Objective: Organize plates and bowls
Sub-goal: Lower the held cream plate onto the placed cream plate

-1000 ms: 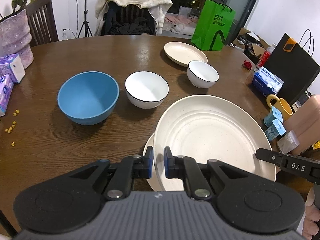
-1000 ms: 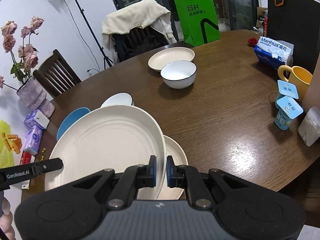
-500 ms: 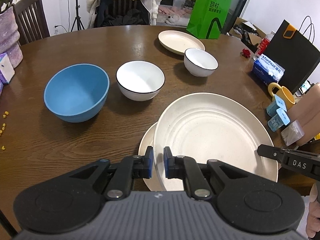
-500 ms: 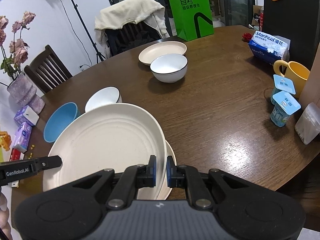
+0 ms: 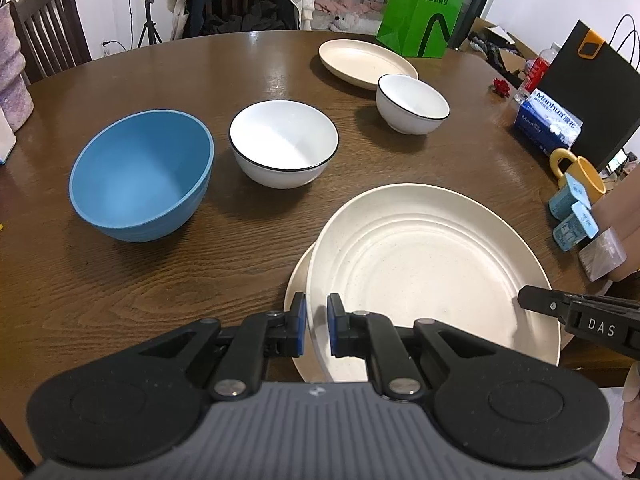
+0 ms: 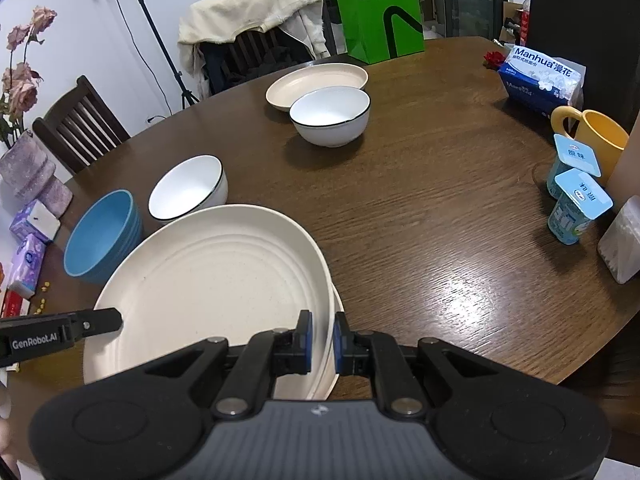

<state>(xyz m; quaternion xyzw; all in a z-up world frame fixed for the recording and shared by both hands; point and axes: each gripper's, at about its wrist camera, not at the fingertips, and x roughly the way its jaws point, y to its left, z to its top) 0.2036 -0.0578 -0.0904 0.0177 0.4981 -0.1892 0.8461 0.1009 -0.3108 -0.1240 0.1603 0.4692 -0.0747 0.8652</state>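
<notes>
On the round brown wooden counter (image 5: pixel 360 148), from left: blue plastic bowl (image 5: pixel 140 174), white black-rimmed bowl (image 5: pixel 284 142), then large cream ridged plate (image 5: pixel 428 276) above a second cream plate (image 5: pixel 298 280). Left gripper (image 5: pixel 317 324) jaws clamp its left rim; right gripper (image 6: pixel 322 340) jaws clamp its right rim.
</notes>
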